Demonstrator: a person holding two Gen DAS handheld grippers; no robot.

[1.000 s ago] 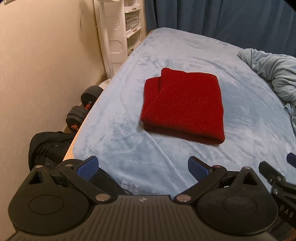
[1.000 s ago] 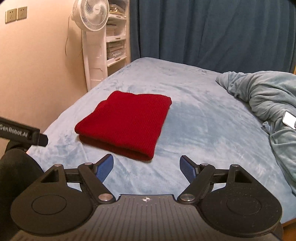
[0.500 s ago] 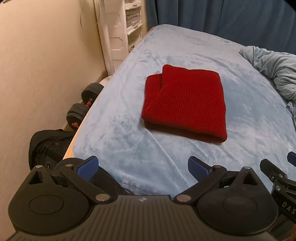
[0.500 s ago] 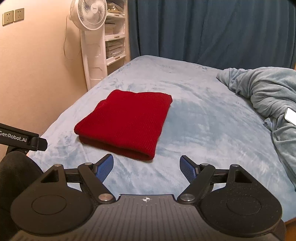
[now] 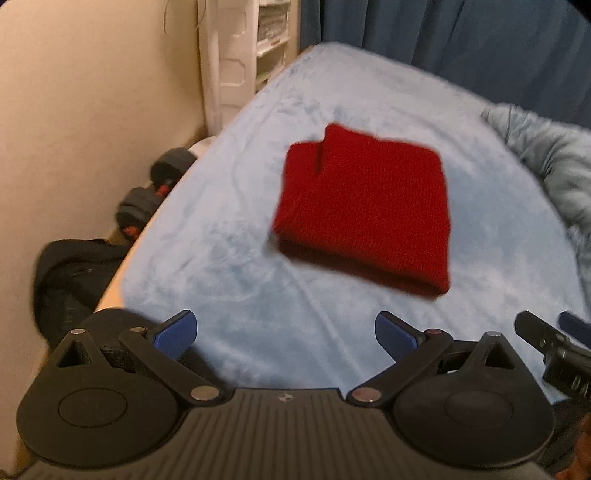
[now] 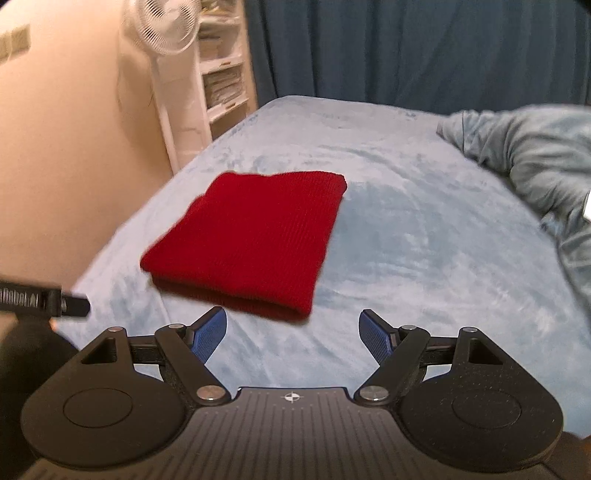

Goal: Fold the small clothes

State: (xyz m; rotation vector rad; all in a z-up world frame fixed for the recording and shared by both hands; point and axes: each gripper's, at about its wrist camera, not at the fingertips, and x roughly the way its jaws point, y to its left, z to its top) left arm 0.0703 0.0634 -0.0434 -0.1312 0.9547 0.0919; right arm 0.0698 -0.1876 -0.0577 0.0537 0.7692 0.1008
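Observation:
A red knitted garment [image 5: 365, 206] lies folded into a flat rectangle on the light blue bed [image 5: 258, 295]. It also shows in the right wrist view [image 6: 251, 236]. My left gripper [image 5: 286, 334] is open and empty, held back near the bed's front edge, apart from the garment. My right gripper [image 6: 293, 334] is open and empty, just in front of the garment's near edge. Part of the right gripper shows at the right of the left wrist view [image 5: 554, 354]. Part of the left gripper shows at the left of the right wrist view [image 6: 44, 301].
A crumpled blue-grey blanket [image 6: 535, 158] lies at the bed's right side. A white fan [image 6: 162, 33] and white shelves [image 6: 221, 77] stand at the far left by the wall. Dumbbells [image 5: 155, 192] and a black bag [image 5: 74, 273] lie on the floor left of the bed. A dark blue curtain [image 6: 406, 48] hangs behind.
Both grippers have shifted a little, so the garment sits slightly differently in view and the frames are blurred. Both stay open; the garment has not moved on the bed.

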